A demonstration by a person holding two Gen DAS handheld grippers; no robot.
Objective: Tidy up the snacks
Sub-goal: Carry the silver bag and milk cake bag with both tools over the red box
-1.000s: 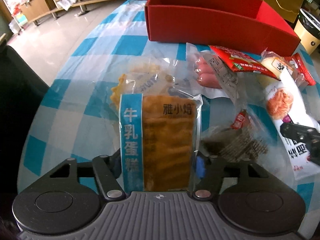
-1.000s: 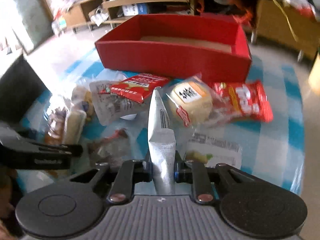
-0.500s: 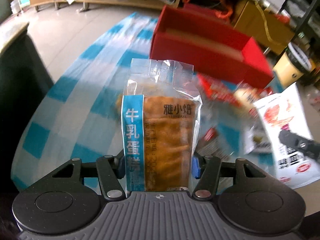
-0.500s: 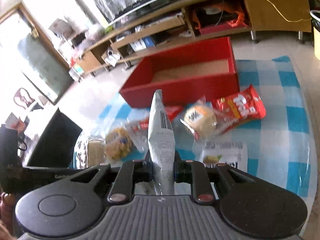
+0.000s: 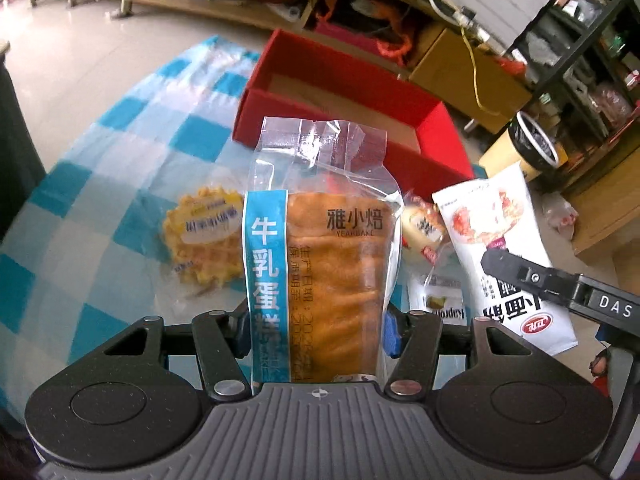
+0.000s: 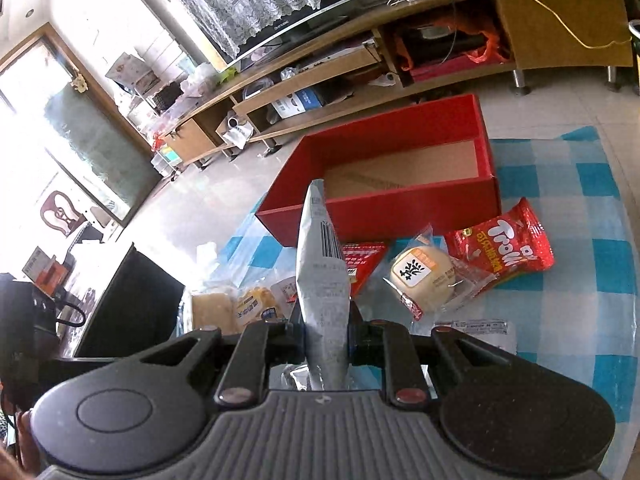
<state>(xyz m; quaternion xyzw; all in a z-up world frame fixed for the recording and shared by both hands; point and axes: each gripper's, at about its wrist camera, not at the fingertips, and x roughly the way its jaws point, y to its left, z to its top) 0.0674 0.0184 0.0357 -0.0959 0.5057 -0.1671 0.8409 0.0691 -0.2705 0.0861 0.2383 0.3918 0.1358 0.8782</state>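
Note:
My left gripper (image 5: 316, 322) is shut on a clear cake packet (image 5: 332, 272) with a blue stripe, held upright above the table. My right gripper (image 6: 326, 336) is shut on a white snack packet (image 6: 322, 280), which shows edge-on in the right wrist view. In the left wrist view that white packet (image 5: 492, 232) hangs to the right of the cake, with one finger (image 5: 532, 278) of the right gripper across it. The open red box (image 6: 400, 212) stands beyond both, its cardboard floor bare. From the left wrist view, the red box (image 5: 340, 68) lies behind the cake packet.
On the blue checked cloth (image 5: 100, 200) lie a waffle packet (image 5: 204, 236), a round bun (image 6: 424, 276), a red gummy bag (image 6: 504, 252), a flat red packet (image 6: 362, 258) and a small white sachet (image 6: 476, 330). A dark chair (image 6: 132, 300) stands at the left, a bin (image 5: 534, 144) at the right.
Both grippers have risen off the table with their packets and tipped upward, so the inside of the red box and the room behind it have come into sight.

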